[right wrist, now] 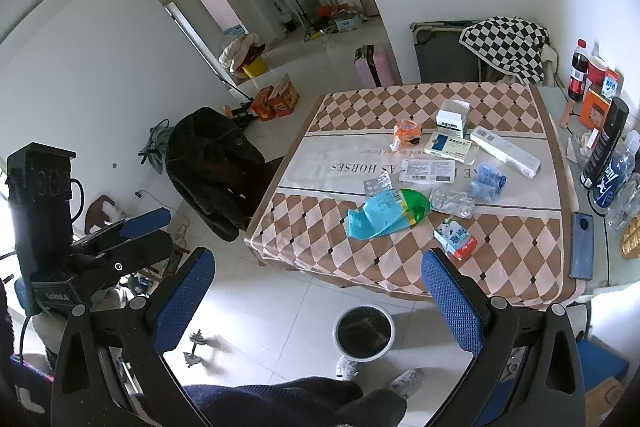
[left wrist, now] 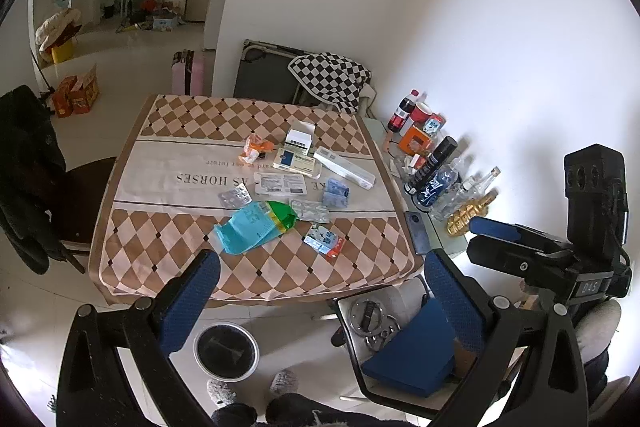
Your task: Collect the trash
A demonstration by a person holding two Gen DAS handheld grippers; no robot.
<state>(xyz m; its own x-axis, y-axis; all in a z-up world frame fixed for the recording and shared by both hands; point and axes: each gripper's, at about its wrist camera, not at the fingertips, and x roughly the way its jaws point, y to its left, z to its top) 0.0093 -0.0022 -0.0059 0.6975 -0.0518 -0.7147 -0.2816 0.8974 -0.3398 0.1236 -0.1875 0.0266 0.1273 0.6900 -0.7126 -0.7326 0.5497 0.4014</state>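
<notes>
Right now both my grippers, left (left wrist: 320, 301) and right (right wrist: 318, 301), hang spread wide and empty over the floor, short of the counter (right wrist: 360, 267). Nearest below sits the bin (right wrist: 364, 331); I could kick it. Farther on, the trash lies scattered: the red pack (right wrist: 456, 239), the limp blue bag (right wrist: 378, 215), foil blisters (right wrist: 454, 202). Thin foil may slip my fingers (right wrist: 184, 301), and the phone (right wrist: 582, 245) nearby isn't trash.

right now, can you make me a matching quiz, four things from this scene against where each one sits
Things:
1. crumpled blue-green bag
2. trash bin
3. dark phone
4. orange wrapper

Places:
A. on the floor in front of the table
B. right edge of the table, beside the bottles
C. far part of the cloth, left of the white boxes
D. near middle of the checked cloth

Pairs: 1-D, 2-A, 3-B, 4-C
</notes>
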